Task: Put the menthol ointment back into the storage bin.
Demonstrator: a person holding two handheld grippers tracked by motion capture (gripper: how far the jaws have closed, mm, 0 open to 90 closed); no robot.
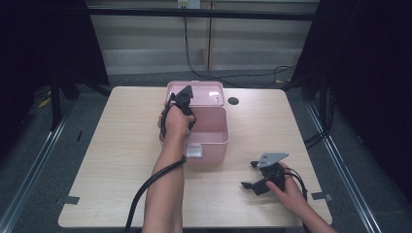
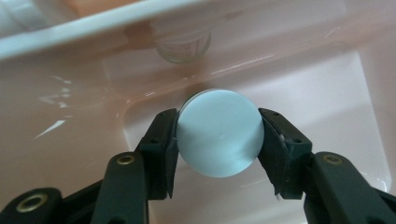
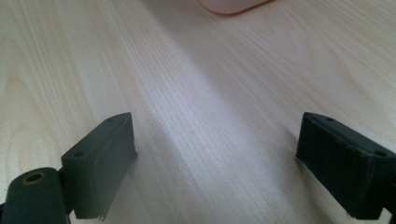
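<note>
A pink plastic box stands open at the middle of the wooden table, its lid tipped back. My left gripper reaches down into the box at its left side. In the left gripper view this gripper is shut on a round pale blue object, seen end on, with a pad pressed against each side of it over the pink box floor. My right gripper rests at the table's near right, held by a hand. Its jaws stand open over bare wood.
A small clear round piece sits at the box's wall near the rim. A white latch hangs on the box front. A dark round hole lies in the table right of the lid. The left gripper's cable trails to the near edge.
</note>
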